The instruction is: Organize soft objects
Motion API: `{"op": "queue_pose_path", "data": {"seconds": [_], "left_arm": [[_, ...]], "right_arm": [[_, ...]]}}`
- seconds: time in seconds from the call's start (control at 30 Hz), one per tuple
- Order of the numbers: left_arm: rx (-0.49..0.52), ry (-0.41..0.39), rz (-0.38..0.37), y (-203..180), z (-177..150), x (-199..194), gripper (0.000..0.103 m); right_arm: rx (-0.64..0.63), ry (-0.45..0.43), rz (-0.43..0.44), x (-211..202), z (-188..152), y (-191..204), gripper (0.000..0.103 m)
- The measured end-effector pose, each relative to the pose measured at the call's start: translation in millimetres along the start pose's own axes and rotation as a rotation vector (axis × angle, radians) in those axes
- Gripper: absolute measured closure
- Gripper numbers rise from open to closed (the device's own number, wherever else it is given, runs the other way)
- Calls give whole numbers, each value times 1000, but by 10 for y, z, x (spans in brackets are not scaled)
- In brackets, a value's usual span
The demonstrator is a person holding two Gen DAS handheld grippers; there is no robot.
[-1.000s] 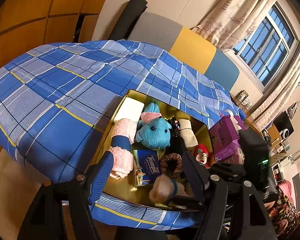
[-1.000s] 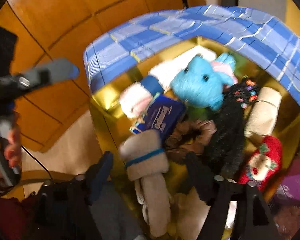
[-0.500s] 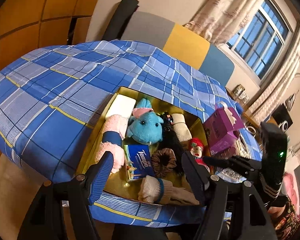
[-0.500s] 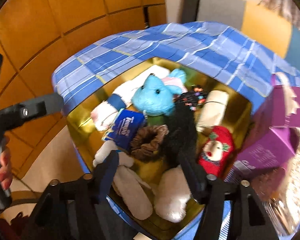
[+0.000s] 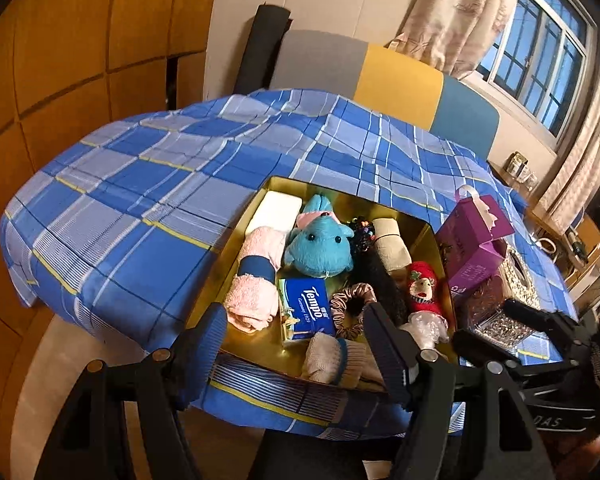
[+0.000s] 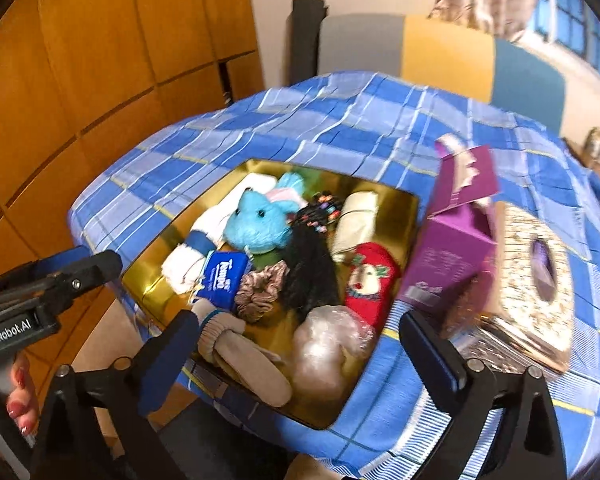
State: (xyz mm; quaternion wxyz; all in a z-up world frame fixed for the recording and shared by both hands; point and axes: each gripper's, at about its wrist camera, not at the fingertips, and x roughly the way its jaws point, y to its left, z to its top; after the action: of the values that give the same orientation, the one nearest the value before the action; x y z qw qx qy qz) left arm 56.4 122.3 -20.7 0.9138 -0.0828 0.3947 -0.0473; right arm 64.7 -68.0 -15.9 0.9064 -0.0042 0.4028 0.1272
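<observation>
Right tool: jaws spreading wide right now, nothing between 'em, hanging above the near end of the gold tray.
Left tool: released too, empty, parked over the tray's near rim.
Soft stuff: beige rolled sock w/ blue band lies at the tray's near edge, toe poking over the rim; fluffy turquoise plush toy, pink rolled towel, brown satin scrunchie, red Christmas sock all inside.
Step, my read: sock looks freshly dropped; go back in low & nudge it fully inside.
In the way: purple gift box & glittery tissue box crowd the right side on the blue plaid surface; blue Tempo tissue pack sits just beside the sock.
</observation>
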Motion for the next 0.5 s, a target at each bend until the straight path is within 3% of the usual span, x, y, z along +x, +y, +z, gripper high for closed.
{"op": "queue_pose_path", "data": {"seconds": [0.17,0.3,0.4,0.5], "left_arm": [[58,-27,87,-153,-60,-106,31],[106,-55,119,-270,-117,-192,31],[114,-83,119,-319,-149,-270,31],[113,-96,133,-361,-170,-320,31]], "right_arm": [[103,-108,-148,-262,-92,-104,0],[174,-131,-245,-356,-186,-200,0],[224,-124,-269,-413,-265,-252,0],[247,-125,-229,-500,-341,-271,0]]}}
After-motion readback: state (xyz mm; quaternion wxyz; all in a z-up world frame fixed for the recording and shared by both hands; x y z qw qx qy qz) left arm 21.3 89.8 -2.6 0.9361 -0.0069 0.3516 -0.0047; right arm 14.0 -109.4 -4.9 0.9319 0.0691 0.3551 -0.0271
